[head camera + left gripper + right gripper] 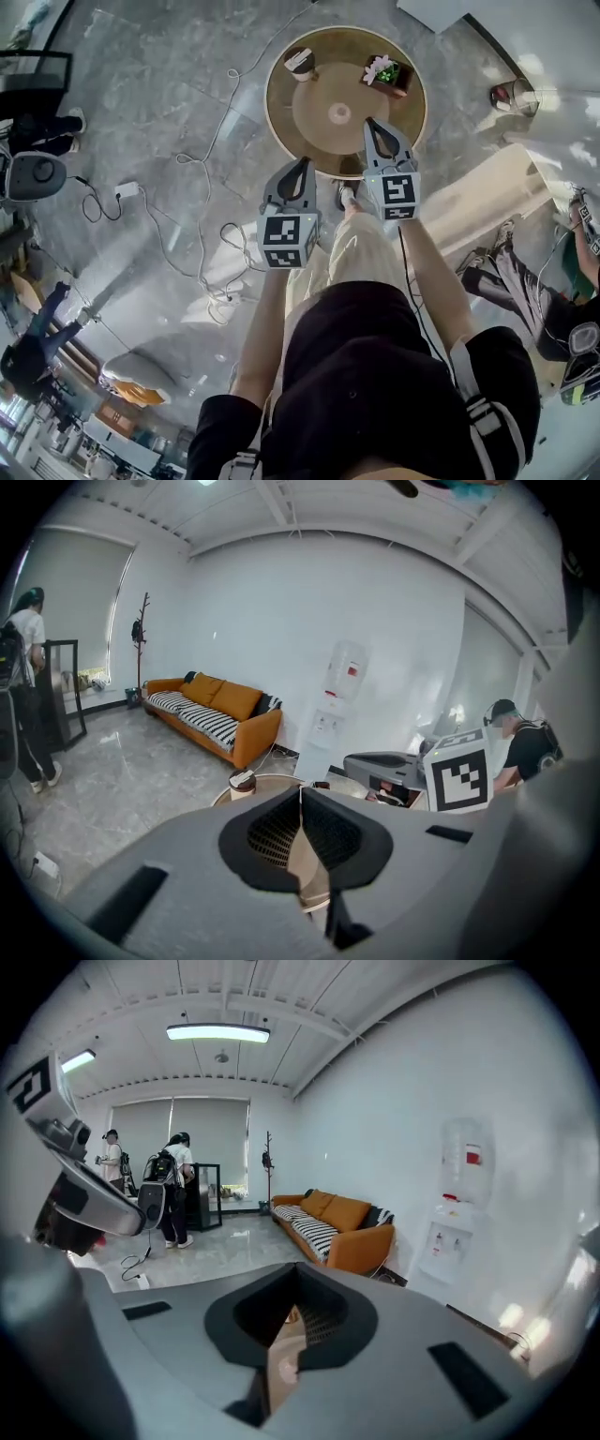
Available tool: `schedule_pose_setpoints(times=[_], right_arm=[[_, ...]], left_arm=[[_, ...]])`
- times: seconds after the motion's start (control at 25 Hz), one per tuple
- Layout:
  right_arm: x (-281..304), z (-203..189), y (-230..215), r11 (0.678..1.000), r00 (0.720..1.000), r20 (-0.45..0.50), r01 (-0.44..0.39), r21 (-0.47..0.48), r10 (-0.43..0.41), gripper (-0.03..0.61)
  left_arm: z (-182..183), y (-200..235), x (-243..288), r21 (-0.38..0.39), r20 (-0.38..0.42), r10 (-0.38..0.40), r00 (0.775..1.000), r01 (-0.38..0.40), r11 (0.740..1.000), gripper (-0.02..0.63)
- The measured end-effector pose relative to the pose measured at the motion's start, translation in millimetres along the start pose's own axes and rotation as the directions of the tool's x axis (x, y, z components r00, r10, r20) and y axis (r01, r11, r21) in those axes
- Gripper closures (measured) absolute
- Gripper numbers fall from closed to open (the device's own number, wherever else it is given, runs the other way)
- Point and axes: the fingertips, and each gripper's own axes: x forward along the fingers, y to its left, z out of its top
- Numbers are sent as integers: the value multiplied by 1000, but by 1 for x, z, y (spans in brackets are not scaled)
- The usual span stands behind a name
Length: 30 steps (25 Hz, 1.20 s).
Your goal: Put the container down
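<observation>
A round wooden table (pixel 309 127) stands ahead of me. On its far left sits a small lidded cup-like container (pixel 300 62), which the left gripper view shows too (pixel 242 782). A dark box with something green and white in it (pixel 386 73) rests at the far right, and a small white disc (pixel 339 113) lies near the middle. My right gripper (pixel 371 122) hovers over the table's near right part, jaws shut and empty (pixel 296 1283). My left gripper (pixel 302 161) is at the table's near edge, also shut on nothing (pixel 300 794).
White cables (pixel 187 216) trail over the grey marble floor left of the table. An orange sofa (pixel 216 714) stands along the wall, a water dispenser (pixel 345 682) beside it. People stand at the far left (pixel 173 1190) and sit at the right (pixel 525 291).
</observation>
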Motion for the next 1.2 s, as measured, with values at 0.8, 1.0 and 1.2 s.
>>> schedule_pose_setpoints(times=[0.8,1.0,1.2], right_arm=[[-204,87,138,995,991,133,8,97,-21,578],[-237,99,154,996,988,157,-1,84,-13,578],[-266,116,153,996,984,177,17,86,-32,578]], left_arm=[[8,-4,-183,152,185,-109,977,81,985,595],[17,-13,-206,194,223,-146,964,103,976,595],[38,-24,-226,235,255,-178,950,118,965,595]])
